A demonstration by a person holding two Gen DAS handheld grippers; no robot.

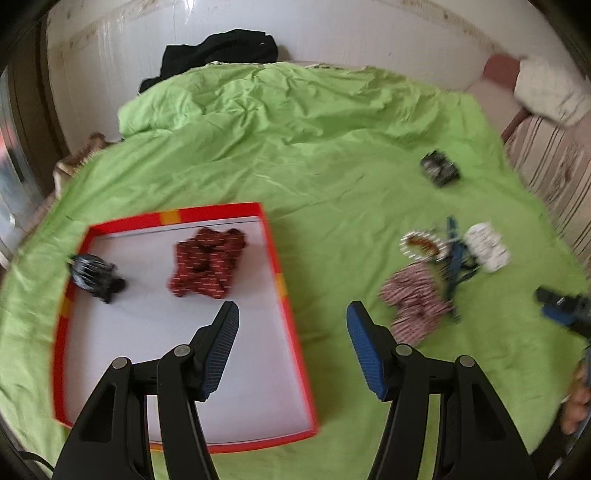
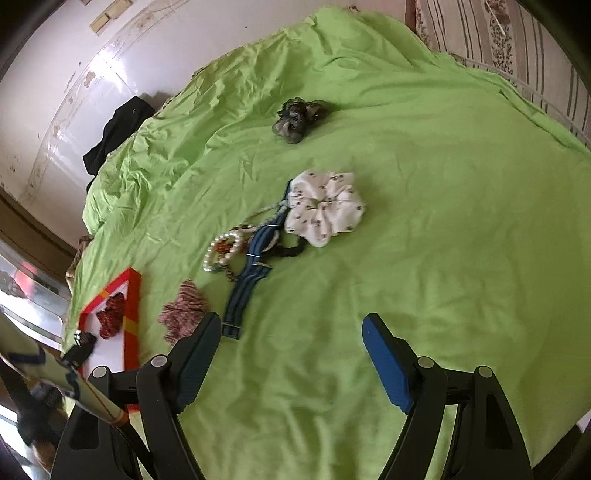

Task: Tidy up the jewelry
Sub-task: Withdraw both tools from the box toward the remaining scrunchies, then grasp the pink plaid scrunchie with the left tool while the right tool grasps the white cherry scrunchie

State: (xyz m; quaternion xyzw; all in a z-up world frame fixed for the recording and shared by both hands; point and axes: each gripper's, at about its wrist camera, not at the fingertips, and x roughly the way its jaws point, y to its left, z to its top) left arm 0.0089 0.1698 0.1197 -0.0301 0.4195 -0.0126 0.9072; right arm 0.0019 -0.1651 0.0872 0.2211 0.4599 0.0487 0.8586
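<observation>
A bed covered with a wrinkled lime-green sheet [image 2: 424, 240] carries everything here. Toward its left side lies a shallow red-rimmed cardboard tray with a white floor [image 1: 291, 332]. Inside the tray, a dark red patterned fabric scrunchie [image 1: 207, 267] sits near the far edge, and a black-and-silver hair accessory [image 1: 94, 275], too blurred to name with certainty, rests by the tray's left wall.

The left hand-held gripper [image 1: 291, 325] hangs over the tray's right rim with its blue-padded jaws spread apart and nothing between them.

The remaining pieces lie loose on the sheet to the right of the tray. A pink-and-white striped scrunchie [image 2: 183, 310] lies nearest the tray. Just beyond it is a tangle: a white pearl bead bracelet [image 2: 221, 253], a blue striped strap with a metal buckle [image 2: 245, 288] and some thin cords, touching a white floral-print scrunchie [image 2: 325, 206]. Well apart, farther up the bed, sits a dark grey-green sheer scrunchie [image 2: 299, 116].

The right hand-held gripper [image 2: 291, 332] hovers above bare sheet, released and wide, gripping nothing; its left finger [image 2: 199, 350] is close to the striped scrunchie and the strap's end.

A black garment [image 1: 218, 51] is bunched at the head of the bed against a glossy white wall [image 1: 351, 29].
</observation>
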